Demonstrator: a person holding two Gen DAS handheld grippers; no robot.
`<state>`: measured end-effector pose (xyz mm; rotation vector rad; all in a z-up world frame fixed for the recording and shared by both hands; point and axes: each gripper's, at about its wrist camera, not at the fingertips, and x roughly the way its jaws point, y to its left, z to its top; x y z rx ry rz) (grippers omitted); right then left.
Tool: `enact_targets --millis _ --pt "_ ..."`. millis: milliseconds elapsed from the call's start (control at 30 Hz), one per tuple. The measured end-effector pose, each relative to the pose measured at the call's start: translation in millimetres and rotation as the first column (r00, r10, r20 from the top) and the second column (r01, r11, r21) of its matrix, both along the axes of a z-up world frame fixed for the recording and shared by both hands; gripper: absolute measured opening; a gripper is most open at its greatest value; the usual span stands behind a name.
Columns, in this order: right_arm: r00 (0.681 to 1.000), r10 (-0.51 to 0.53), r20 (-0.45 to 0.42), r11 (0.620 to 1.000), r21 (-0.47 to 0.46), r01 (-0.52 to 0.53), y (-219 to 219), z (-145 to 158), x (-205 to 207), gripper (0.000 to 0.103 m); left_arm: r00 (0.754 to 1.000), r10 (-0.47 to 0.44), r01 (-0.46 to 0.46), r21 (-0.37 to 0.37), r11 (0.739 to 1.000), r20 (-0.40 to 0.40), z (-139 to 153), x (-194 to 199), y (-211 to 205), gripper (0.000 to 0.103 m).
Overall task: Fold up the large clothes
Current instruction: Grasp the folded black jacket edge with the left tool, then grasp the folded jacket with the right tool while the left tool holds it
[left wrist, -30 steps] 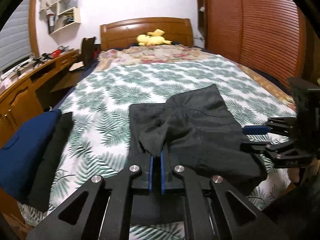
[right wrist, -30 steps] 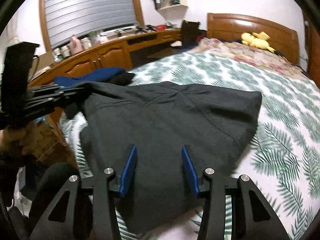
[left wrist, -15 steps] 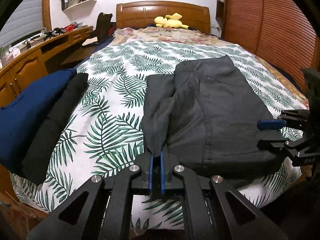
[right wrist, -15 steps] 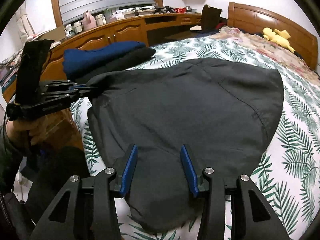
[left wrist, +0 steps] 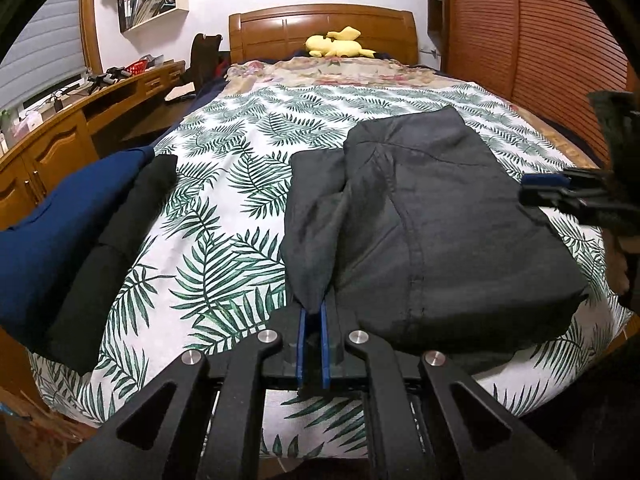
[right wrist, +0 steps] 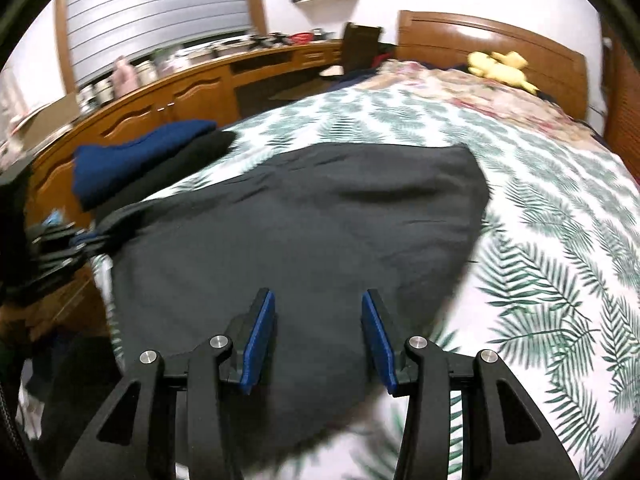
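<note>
A dark grey garment (left wrist: 432, 220) lies folded on the leaf-print bedspread (left wrist: 224, 248), near the foot of the bed. My left gripper (left wrist: 313, 316) is shut on a corner flap of it, the cloth rising out from between the blue pads. In the right wrist view the same grey garment (right wrist: 320, 224) spreads under my right gripper (right wrist: 318, 320), which hovers over its near edge with the blue pads wide apart and nothing between them. The right gripper (left wrist: 560, 192) also shows at the right edge of the left wrist view, and the left gripper (right wrist: 86, 236) at the left edge of the right wrist view.
A folded navy garment (left wrist: 60, 232) and a black one (left wrist: 120, 232) lie stacked at the bed's left edge. A wooden desk with cabinets (right wrist: 172, 96) runs along that side. A yellow plush toy (left wrist: 340, 42) sits by the headboard (left wrist: 324, 28). Slatted wooden doors (left wrist: 540, 52) stand to the right.
The left gripper has sunk toward the bed with the flap in it, and the raised cloth now lies flatter. The right gripper slid sideways over the garment; its view is now blurred.
</note>
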<state>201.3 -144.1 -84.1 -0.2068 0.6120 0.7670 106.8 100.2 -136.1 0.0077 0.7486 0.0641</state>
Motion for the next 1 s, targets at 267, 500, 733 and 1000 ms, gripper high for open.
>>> enact_targets --millis 267,500,733,1000 --pt "0.990 -0.137 -0.023 0.990 0.031 0.138 7 -4 54 0.047 1.000 -0.027 0.027 -0.006 1.000 0.005 1 -1 3 0.006" --pt "0.970 -0.237 -0.052 0.968 0.066 0.240 16 -2 90 0.062 0.999 -0.049 0.049 -0.010 0.999 0.009 -1 -2 5 0.006" --pt "0.955 -0.258 -0.147 0.961 0.059 0.269 29 -16 131 0.086 0.998 -0.065 0.065 -0.003 0.998 0.008 -3 -3 4 0.006" --pt "0.937 -0.177 -0.301 0.971 0.101 0.216 27 -34 175 0.099 0.998 -0.065 0.065 -0.004 0.998 -0.003 -6 -4 3 0.006"
